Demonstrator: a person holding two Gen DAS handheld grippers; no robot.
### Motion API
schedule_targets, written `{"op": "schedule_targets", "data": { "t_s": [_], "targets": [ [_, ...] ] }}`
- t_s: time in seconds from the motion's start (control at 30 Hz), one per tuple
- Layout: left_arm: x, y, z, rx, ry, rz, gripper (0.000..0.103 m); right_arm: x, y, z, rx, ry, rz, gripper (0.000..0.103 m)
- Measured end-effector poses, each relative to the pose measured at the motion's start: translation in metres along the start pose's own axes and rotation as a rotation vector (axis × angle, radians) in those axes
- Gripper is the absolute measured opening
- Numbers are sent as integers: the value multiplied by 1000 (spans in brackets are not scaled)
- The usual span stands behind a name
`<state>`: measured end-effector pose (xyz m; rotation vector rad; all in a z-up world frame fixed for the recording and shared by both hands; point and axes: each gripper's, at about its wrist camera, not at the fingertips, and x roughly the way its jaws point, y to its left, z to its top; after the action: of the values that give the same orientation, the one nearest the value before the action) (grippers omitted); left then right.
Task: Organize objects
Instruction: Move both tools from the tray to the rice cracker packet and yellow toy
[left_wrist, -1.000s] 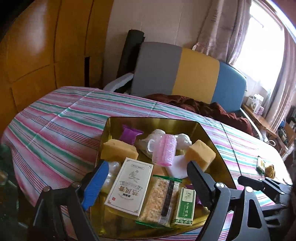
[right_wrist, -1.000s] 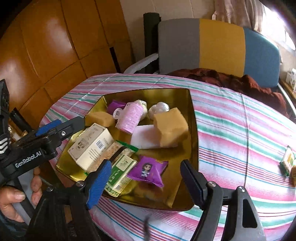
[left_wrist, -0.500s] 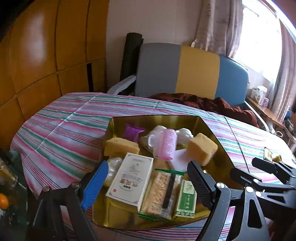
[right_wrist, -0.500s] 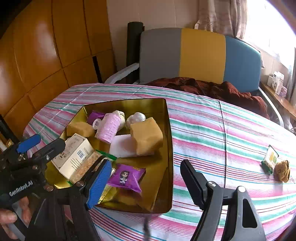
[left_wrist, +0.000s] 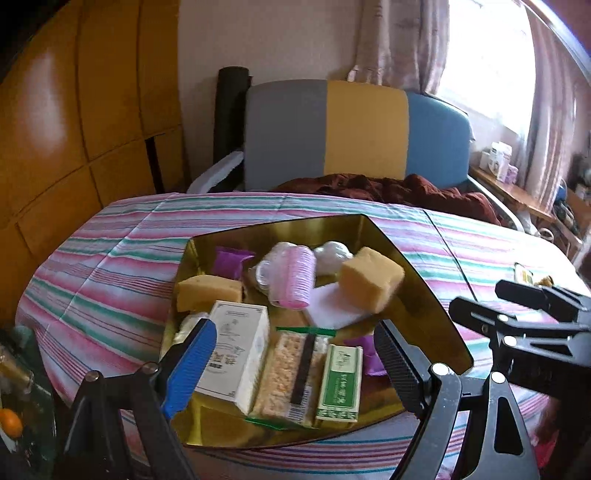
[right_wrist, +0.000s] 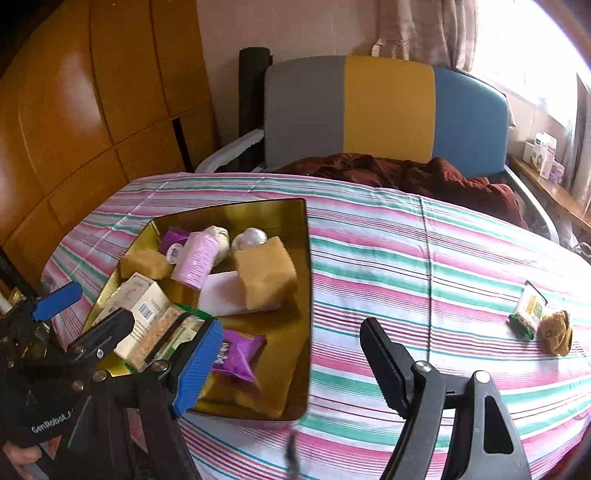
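From the left wrist, the left gripper (left_wrist: 295, 354) hangs with its fingers spread wide and empty over the near end of the gold tray (left_wrist: 436, 295), which sits on the striped tablecloth (left_wrist: 110, 280). Between the fingers, lying in the tray, are a white carton (left_wrist: 240, 347), a clear-wrapped rice crisp bar (left_wrist: 288, 373) and a green box (left_wrist: 340, 382), side by side; none touches a pad. Further into the tray lie a pink hair roller (left_wrist: 293, 277), a yellow sponge (left_wrist: 369, 282) on a white block (left_wrist: 332, 310), and a second yellow sponge (left_wrist: 208, 291).

From the right wrist, the right gripper (right_wrist: 291, 362) is likewise released, gripping nothing. Its blue left finger (right_wrist: 197, 363) overlaps the tray's near corner (right_wrist: 303, 258), just beside a purple snack packet (right_wrist: 240, 352); its black finger stands over bare cloth right of the tray. Well apart from the tray, at the cloth's right edge, a green-edged snack pack (right_wrist: 528, 310) lies touching a small brown lump (right_wrist: 556, 330).
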<state>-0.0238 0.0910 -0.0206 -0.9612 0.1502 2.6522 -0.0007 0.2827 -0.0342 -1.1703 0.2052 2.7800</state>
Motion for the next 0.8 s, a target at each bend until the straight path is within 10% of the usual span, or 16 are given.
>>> {"op": "schedule_targets", "data": {
  "t_s": [0.8],
  "targets": [
    [15,-76,7,182,31,-105,88,-14,-158,8,206,58,-185,78]
  ]
}}
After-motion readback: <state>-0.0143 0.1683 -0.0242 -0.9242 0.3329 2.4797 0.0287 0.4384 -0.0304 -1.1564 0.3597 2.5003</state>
